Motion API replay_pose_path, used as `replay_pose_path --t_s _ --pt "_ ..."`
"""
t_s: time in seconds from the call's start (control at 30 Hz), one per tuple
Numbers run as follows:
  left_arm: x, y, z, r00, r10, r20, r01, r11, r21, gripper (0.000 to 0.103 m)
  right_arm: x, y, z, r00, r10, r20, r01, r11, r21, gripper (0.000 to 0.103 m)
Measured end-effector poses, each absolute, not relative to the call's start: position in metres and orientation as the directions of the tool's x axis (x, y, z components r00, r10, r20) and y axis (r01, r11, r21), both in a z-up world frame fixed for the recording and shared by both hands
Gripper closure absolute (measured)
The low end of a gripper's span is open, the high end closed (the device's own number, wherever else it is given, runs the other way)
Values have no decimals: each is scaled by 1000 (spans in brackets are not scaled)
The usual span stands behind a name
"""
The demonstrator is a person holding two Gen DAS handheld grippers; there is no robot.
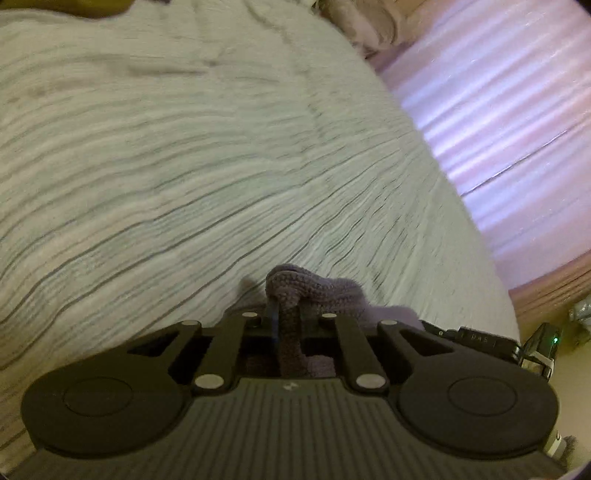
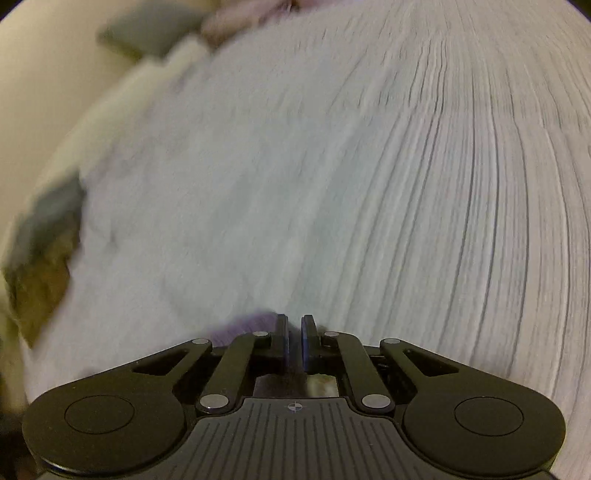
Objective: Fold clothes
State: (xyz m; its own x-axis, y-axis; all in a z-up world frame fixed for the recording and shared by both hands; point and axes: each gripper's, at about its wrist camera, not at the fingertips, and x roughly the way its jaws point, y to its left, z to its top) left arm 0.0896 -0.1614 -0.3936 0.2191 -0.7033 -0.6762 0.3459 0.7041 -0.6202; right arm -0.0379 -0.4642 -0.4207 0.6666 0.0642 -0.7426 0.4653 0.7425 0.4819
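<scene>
My left gripper point(image 1: 286, 314) was clenched on a bunched fold of the purple knit garment point(image 1: 314, 288), the wool pinched between its pads and trailing back under the gripper body. I judged I held it by an edge so that the piece could be drawn out flat over the bedspread point(image 1: 184, 166) for folding. The garment lay at the near edge of the bedspread, just in front of that gripper, with the rest of the striped cover bare beyond it. To the right of the garment, my right gripper point(image 2: 293, 341) stood closed, its blue pads nearly together with nothing visible between them; a blurred purple patch of the garment point(image 2: 255, 321) showed just left of its fingers. Only the left view showed the knit clearly and the pink floor point(image 1: 517, 110) past the bedspread; only the right view showed grey cushions point(image 2: 147, 33) at the bedspread's far corner
</scene>
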Motion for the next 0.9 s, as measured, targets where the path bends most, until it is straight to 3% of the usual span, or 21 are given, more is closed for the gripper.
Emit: replay_pose_path --t_s 0.07,0.23,0.37,0.4,0.43,0.47,0.5,0.53,0.57,0.6,0.77,0.9 --pt "90 -162 -391 210 -692 -690 340 714 -612 90 -45 -465 -416 673 74 -735 448 751 486 98" --pt "61 -170 -340 344 -601 -721 472 775 -421 86 -68 -448 -372 708 -18 -706 411 823 392 97" --pt "38 -205 -320 301 -656 -692 609 691 -391 86 -66 -414 -355 721 43 -691 290 888 358 93" --pt "34 -215 -323 289 -658 -695 635 675 -375 86 -62 -404 -356 722 59 -689 250 907 340 70" --pt "33 -226 -329 281 -649 -707 654 668 -354 87 -56 -394 -356 723 67 -688 216 924 317 36" --pt "33 -233 -335 274 -641 -717 666 665 -339 88 -48 -384 -358 728 61 -683 189 939 286 34" --pt "35 -241 -343 268 -633 -727 675 661 -327 87 -46 -376 -361 735 58 -675 158 954 254 35" --pt "36 -247 -351 270 -618 -739 682 664 -306 90 -42 -370 -366 731 48 -681 137 967 216 43" --pt "37 -252 -360 276 -600 -751 689 668 -280 92 -34 -367 -375 700 29 -714 138 975 175 54" --pt "39 -256 -369 277 -585 -762 694 671 -263 94 -27 -367 -387 667 25 -745 143 977 161 72" --pt "49 -260 -400 277 -574 -771 704 667 -244 97 -18 -381 -429 610 30 -792 174 970 170 73" --pt "52 -252 -387 258 -581 -772 679 678 -283 98 -22 -391 -417 601 27 -799 214 957 193 73"
